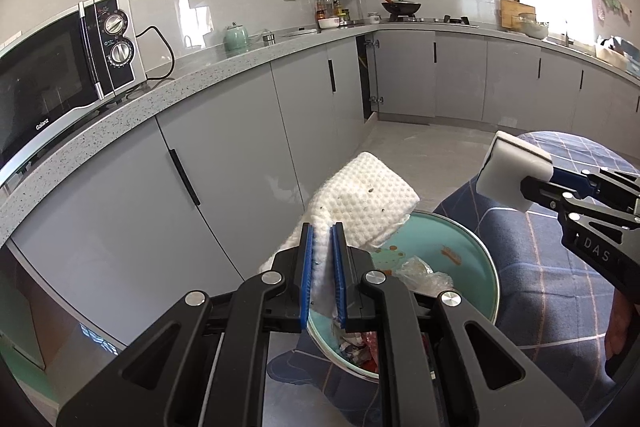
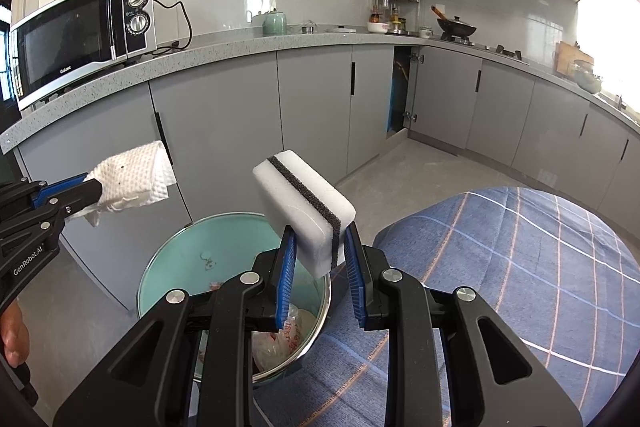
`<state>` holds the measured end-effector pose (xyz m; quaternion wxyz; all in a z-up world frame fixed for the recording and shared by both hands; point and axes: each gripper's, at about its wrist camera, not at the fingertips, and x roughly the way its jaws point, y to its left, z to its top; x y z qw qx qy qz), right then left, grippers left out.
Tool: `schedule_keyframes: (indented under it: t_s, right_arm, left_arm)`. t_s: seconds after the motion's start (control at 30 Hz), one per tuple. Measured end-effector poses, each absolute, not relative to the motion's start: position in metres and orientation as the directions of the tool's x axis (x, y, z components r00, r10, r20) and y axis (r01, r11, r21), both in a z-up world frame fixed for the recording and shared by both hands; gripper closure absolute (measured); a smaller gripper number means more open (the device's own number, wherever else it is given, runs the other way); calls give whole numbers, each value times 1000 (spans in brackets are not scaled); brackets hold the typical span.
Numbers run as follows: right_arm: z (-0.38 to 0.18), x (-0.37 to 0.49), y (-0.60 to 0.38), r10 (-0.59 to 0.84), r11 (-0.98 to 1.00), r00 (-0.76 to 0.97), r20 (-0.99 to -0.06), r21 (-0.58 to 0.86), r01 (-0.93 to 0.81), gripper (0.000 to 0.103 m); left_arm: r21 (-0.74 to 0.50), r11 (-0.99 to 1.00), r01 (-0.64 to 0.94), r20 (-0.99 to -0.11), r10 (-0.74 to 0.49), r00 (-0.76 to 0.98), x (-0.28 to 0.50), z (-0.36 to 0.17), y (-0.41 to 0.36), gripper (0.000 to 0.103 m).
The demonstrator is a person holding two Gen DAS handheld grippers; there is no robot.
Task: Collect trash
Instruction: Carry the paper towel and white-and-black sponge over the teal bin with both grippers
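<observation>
My left gripper (image 1: 323, 233) is shut on a folded white paper towel (image 1: 360, 203) with dark specks, held above the open trash bin (image 1: 476, 247). The bin has a teal inside and a metal rim and holds plastic wrappers (image 1: 424, 273). My right gripper (image 2: 320, 239) is shut on a white sponge (image 2: 304, 203) with a black stripe, above the bin's rim (image 2: 320, 307). The right gripper and sponge (image 1: 514, 169) show at the right of the left wrist view. The left gripper with the towel (image 2: 134, 173) shows at the left of the right wrist view.
Grey cabinets (image 1: 224, 163) under a speckled counter (image 1: 200, 75) stand behind the bin. A microwave (image 1: 60, 67) sits on the counter. A blue plaid cloth (image 2: 520, 267) lies right of the bin. One corner cabinet door (image 2: 400, 95) is open.
</observation>
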<state>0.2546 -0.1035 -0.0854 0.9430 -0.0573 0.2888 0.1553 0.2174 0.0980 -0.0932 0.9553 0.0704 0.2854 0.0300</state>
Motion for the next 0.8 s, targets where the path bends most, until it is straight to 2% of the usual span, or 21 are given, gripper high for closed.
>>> schedule_keyframes:
  t_s: [0.8]
  right_arm:
    - [-92, 265, -96, 275, 935, 764, -583, -22, -354, 78]
  left_arm:
    - [147, 989, -1, -556, 84, 827, 224, -98, 100, 92]
